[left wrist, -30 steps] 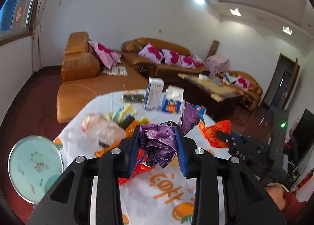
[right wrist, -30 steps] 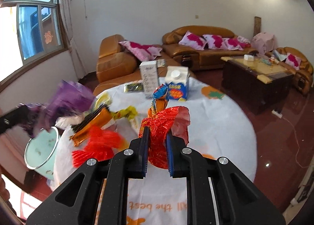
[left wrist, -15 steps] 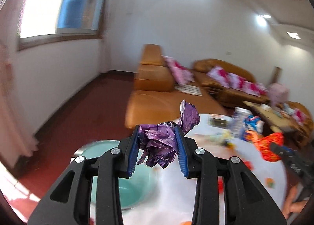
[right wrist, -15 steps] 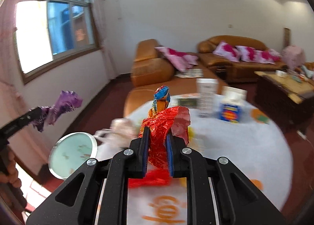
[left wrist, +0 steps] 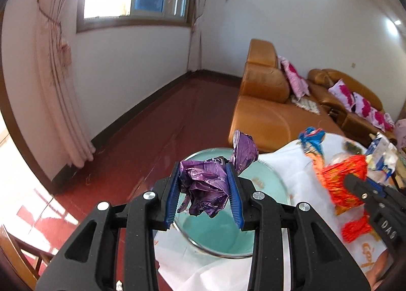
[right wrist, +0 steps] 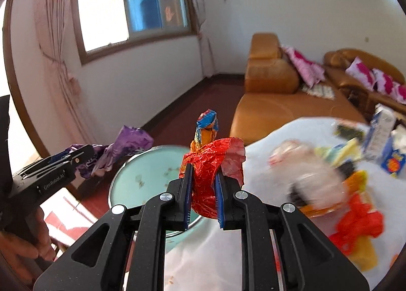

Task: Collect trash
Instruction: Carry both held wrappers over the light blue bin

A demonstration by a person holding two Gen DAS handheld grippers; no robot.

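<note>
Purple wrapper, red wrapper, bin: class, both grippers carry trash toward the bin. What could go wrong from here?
1. The purple wrapper hangs over the bin near its rim; loose ends might catch the left gripper when released.
2. The right gripper holds the red wrapper at the bin's table-side edge; dropped now, it may miss.
3. The grippers are close and could collide.

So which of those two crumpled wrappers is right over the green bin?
The purple wrapper, pinched in the left claw, hangs over the bin. The red wrapper, in the right claw, is beside the bin's edge, nearer the table.
</note>
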